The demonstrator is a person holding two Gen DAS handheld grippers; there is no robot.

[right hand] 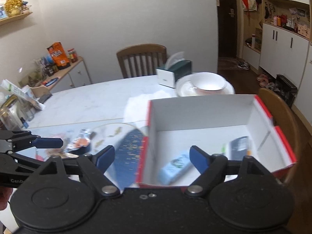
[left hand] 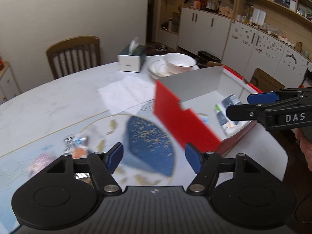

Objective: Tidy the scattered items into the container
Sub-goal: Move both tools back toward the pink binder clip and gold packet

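A red box [left hand: 175,120] with a white inside [right hand: 195,117] stands open on the table. Inside it lie a light blue packet [right hand: 175,167] and a dark packet [right hand: 239,146], also visible as packets [left hand: 228,115] in the left wrist view. My right gripper [right hand: 152,159] hangs open above the box's near corner, its pads touching nothing; it enters the left wrist view as the right gripper [left hand: 241,106]. My left gripper [left hand: 154,158] is open and empty over the blue patterned mat [left hand: 150,144]. Loose packets [left hand: 76,144] lie left of it, blurred, and show as packets [right hand: 81,140] by the left gripper [right hand: 52,150].
At the table's far side stand a green-and-white tissue box [left hand: 130,58], a white bowl [left hand: 179,60] on stacked plates and a wooden chair [left hand: 74,54]. White paper [left hand: 124,93] lies behind the box. Another chair [right hand: 280,113] stands right of the box. A cluttered sideboard [right hand: 48,72] stands left.
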